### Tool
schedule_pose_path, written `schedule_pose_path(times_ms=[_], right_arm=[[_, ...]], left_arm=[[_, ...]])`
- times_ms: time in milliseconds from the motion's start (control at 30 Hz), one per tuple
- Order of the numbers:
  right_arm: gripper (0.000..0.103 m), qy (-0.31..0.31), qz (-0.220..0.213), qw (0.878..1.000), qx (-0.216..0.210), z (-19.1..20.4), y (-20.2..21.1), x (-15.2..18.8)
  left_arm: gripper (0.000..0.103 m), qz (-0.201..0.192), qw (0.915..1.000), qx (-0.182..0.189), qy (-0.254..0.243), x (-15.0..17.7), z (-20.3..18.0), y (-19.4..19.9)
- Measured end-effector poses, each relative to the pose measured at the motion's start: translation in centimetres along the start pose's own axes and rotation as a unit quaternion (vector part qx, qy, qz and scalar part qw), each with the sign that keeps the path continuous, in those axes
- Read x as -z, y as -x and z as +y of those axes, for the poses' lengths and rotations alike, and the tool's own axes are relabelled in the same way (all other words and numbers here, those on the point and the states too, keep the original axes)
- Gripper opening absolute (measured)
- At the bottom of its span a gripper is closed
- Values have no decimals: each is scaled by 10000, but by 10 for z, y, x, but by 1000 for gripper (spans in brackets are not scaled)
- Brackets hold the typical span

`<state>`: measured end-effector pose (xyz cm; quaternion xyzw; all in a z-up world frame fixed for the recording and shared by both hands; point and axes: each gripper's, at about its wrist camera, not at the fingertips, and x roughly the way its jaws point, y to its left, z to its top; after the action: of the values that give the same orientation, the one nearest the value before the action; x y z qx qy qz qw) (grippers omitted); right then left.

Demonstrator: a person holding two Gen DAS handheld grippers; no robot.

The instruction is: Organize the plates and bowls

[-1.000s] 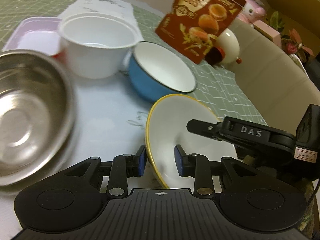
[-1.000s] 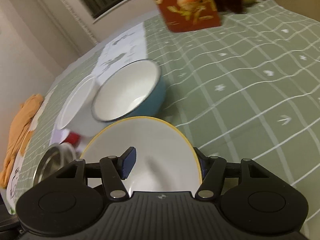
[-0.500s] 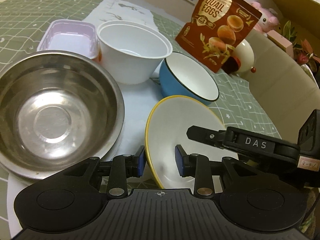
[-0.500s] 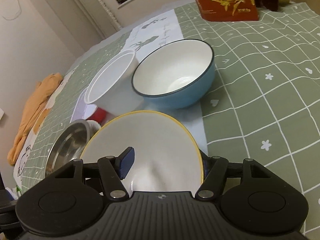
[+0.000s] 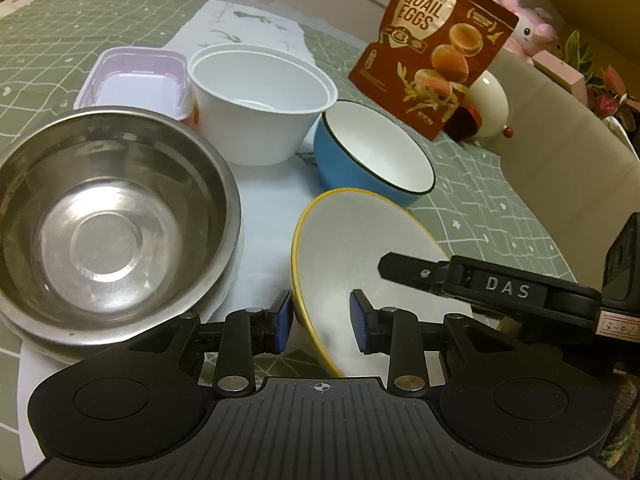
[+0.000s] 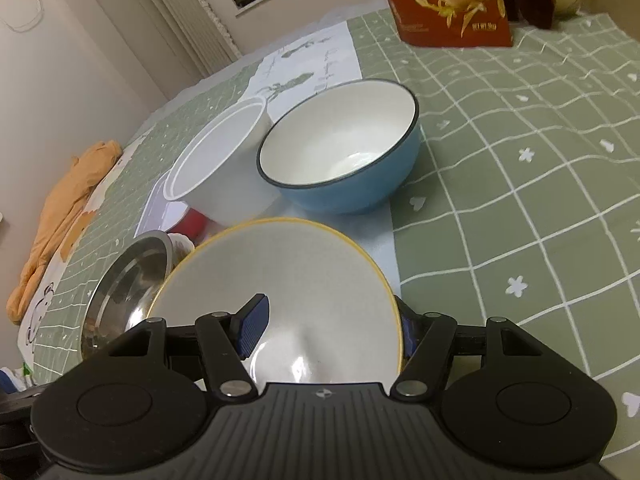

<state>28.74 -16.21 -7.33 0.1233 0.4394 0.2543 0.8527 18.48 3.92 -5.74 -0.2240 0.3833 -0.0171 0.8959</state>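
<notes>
Step in hand: carrying the yellow-rimmed plate [image 5: 360, 248], which is tilted and up off the green tablecloth [image 6: 520, 160], just in front of the blue bowl [image 5: 376, 160].
Left gripper [image 5: 320, 322]: clamped on the plate's near rim, one pad outside and one on the inner face.
Right gripper [image 6: 328, 328]: also grasping the plate, one pad over the white face and the other tucked behind the rim.
Other dishes: steel bowl [image 5: 108, 224] to the left of the plate, white bowl [image 5: 260, 100] and pink tray [image 5: 136, 76] behind it.
Next move, my guess: level the plate and set it flat as a base, or under a bowl. That calls for one gripper letting go first and a slow descent, since the blue bowl is close.
Left view only: full inside of the steel bowl, the pink tray, and the quail egg pouch [image 5: 436, 48] label.
Right view only: how the far pad sits behind the rim, and an orange cloth [image 6: 68, 208] at the table's far edge.
</notes>
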Motion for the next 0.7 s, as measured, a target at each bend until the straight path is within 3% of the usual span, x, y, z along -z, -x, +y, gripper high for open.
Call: schedule_pose_path(times_ms=[700], right_arm=[[65,-26,-34,10000,-61,-7,13,8]], left_arm=[[34,84,9999,70,-84,8,-6,8]])
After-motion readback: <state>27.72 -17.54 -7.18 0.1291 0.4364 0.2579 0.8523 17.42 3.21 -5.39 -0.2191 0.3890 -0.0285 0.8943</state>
